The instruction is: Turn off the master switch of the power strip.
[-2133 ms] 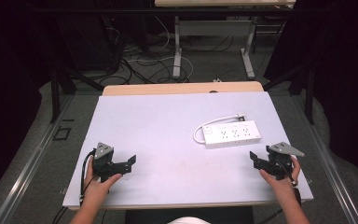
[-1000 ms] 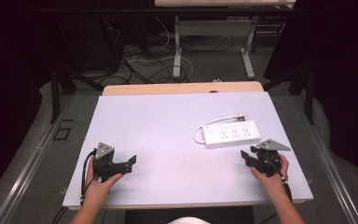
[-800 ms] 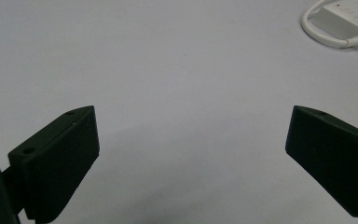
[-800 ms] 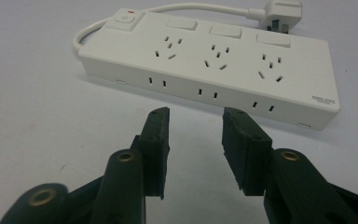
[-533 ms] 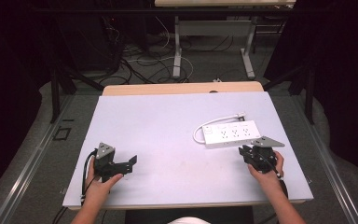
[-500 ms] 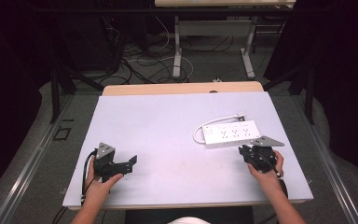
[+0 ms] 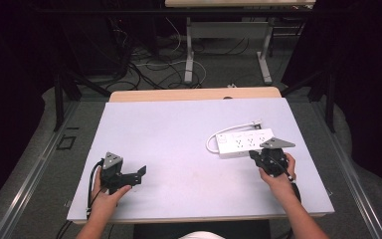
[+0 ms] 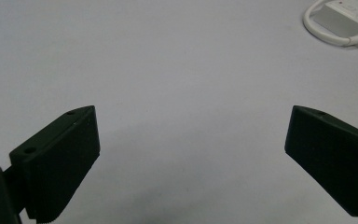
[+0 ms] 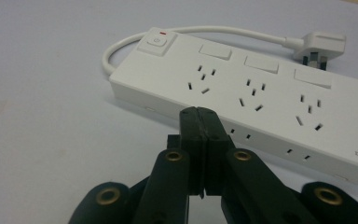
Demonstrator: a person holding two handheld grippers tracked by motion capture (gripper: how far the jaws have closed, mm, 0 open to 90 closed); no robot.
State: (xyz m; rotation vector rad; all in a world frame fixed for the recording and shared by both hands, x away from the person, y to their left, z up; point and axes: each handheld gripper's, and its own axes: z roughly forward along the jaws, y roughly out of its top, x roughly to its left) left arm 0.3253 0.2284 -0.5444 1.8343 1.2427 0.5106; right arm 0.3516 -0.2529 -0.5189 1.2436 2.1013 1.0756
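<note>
White power strip (image 7: 243,143) lying flat on the right half of the worktop (image 7: 179,134), cord looped at its left end, plug (image 9: 318,45) beside its far edge. Right hand-held gripper (image 7: 261,158) pressed up near the strip's front edge, jaws together with nothing between. Left hand-held gripper (image 7: 138,175) resting well apart from the strip, jaws spread wide over bare surface.

Risk, as a judgement: a shove from closed jaws likely to skid the light strip across the smooth top, or to snag the cord loop.

Against two seconds ago: right gripper moved in from the worktop's right edge toward the strip; left gripper and strip unchanged.
</note>
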